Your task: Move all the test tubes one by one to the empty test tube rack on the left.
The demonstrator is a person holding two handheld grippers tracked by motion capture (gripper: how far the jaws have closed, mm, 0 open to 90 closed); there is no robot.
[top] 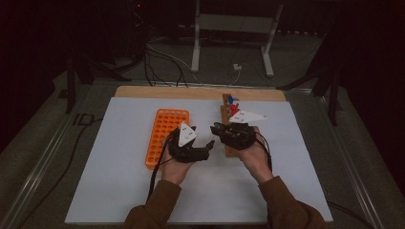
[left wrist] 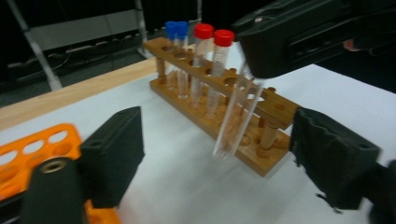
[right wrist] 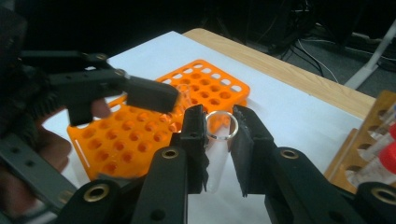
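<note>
We see a clear, uncapped test tube [right wrist: 215,149] clamped between the jaws of the right claw [right wrist: 219,140], held near its open rim, which shows as a bright ring just above the jaw tips. In the left gripper view the same tube [left wrist: 236,116] hangs tilted from the right claw [left wrist: 299,35], its rounded bottom down and lifted off the white sheet [left wrist: 187,177], just in front of the wooden rack [left wrist: 273,105]. The tube is transparent and looks empty, though blur keeps us from being sure.

The left claw [left wrist: 215,154] stands wide, with nothing between its jaws; the tube hangs beyond them, in line with the gap. In the high view the two claws meet near the middle of the counter [top: 200,93], left claw [top: 207,145] and right claw [top: 217,128] pointing toward each other, close but apart.

The wooden rack [top: 225,112] stands behind the right hand [top: 250,152] and carries four capped tubes: two with blue caps [left wrist: 176,29] at the far end, then two with red caps [left wrist: 214,33]. An orange rack [top: 165,136] of many round holes lies just left of the left hand [top: 174,167], on the white sheet.
</note>
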